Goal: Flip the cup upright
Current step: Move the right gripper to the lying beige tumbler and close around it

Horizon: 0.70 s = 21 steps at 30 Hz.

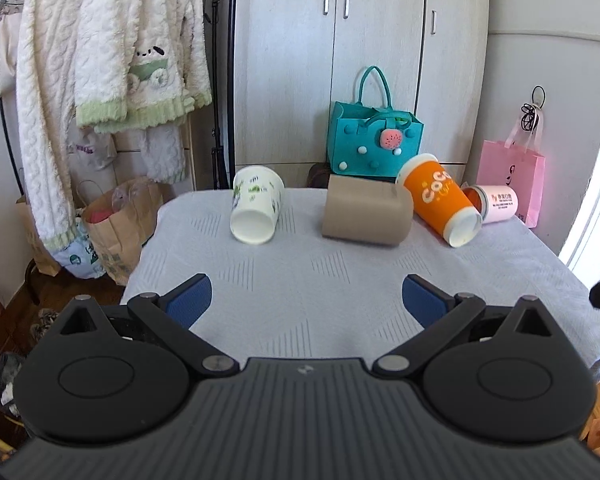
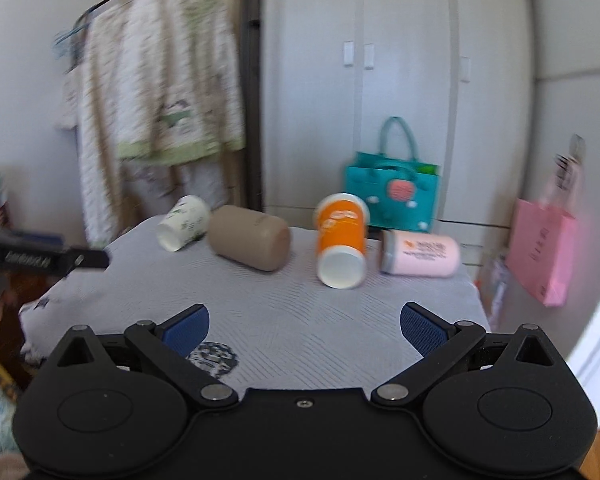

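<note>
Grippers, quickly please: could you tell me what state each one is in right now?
Left tool: open, holding nothing, above the table.
Right tool: open, holding nothing, short of the cups.

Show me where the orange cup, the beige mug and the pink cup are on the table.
orange cup [image 2: 340,224]: right wrist view, on its orange side wall.
beige mug [image 1: 364,214]: left wrist view, on its side wall.
pink cup [image 2: 424,254]: right wrist view, on its printed side.

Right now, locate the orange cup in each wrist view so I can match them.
Left wrist: orange cup lies on its side, right of centre, between the tan cup and the pink cup.
Right wrist: orange cup lies just right of centre, base toward the camera.
Shared landmark: the teal bag behind it.
</note>
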{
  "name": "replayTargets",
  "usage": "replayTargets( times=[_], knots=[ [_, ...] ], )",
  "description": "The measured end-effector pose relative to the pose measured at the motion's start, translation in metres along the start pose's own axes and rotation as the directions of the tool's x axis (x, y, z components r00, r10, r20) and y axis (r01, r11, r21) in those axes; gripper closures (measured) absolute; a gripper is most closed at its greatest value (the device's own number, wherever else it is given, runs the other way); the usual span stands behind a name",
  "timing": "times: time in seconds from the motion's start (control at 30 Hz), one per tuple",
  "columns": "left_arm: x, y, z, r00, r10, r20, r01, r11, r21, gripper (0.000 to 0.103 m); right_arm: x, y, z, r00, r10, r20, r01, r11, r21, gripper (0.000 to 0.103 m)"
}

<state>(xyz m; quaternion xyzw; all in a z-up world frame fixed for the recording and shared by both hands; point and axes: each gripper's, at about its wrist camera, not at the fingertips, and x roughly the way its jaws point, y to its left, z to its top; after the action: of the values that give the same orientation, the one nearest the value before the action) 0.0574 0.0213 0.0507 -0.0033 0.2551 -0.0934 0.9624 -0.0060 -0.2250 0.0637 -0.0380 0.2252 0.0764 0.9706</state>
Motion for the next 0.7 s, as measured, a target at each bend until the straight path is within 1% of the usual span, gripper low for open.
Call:
replayTargets(
  times=[0.1,0.23,0.27,0.37,0.47,0.53,0.63,0.7],
  knots=[
    [0.012,0.006,0.016,1.000,-0.015,-0.010,0.015,1.000,0.000,0.000,0.009,0.006,0.014,0.998,0.058,-0.010,-0.059,0.997,-0.056,0.000],
    [0.031,0.013,0.033,0.998,-0.047,-0.028,0.047,0.999,-0.015,0.000,0.026,0.012,0.033,0.988,0.149,-0.033,-0.152,0.984,-0.099,0.000],
    [0.036,0.014,0.037,0.997,-0.069,-0.031,0.068,0.997,-0.022,0.000,0.031,0.015,0.037,0.986,0.159,-0.045,-0.163,0.980,-0.117,0.000],
    [0.046,0.016,0.051,0.987,-0.154,-0.040,0.153,0.988,-0.036,0.000,0.046,0.026,0.053,0.986,0.146,-0.078,-0.159,0.967,-0.197,0.000],
    [0.051,0.012,0.062,0.979,-0.199,-0.040,0.198,0.980,-0.028,0.000,0.060,0.035,0.070,0.981,0.162,-0.110,-0.186,0.948,-0.259,0.000],
    [0.056,0.009,0.067,0.979,-0.198,-0.043,0.198,0.980,-0.013,0.000,0.068,0.039,0.080,0.973,0.188,-0.137,-0.221,0.929,-0.296,0.000],
    [0.068,0.003,0.070,0.985,-0.168,-0.042,0.169,0.986,0.009,0.000,0.086,0.044,0.092,0.959,0.214,-0.185,-0.268,0.896,-0.353,0.000],
    [0.082,0.000,0.068,0.989,-0.145,-0.042,0.146,0.989,0.029,0.000,0.100,0.049,0.096,0.949,0.227,-0.218,-0.300,0.862,-0.409,0.000]
  ],
)
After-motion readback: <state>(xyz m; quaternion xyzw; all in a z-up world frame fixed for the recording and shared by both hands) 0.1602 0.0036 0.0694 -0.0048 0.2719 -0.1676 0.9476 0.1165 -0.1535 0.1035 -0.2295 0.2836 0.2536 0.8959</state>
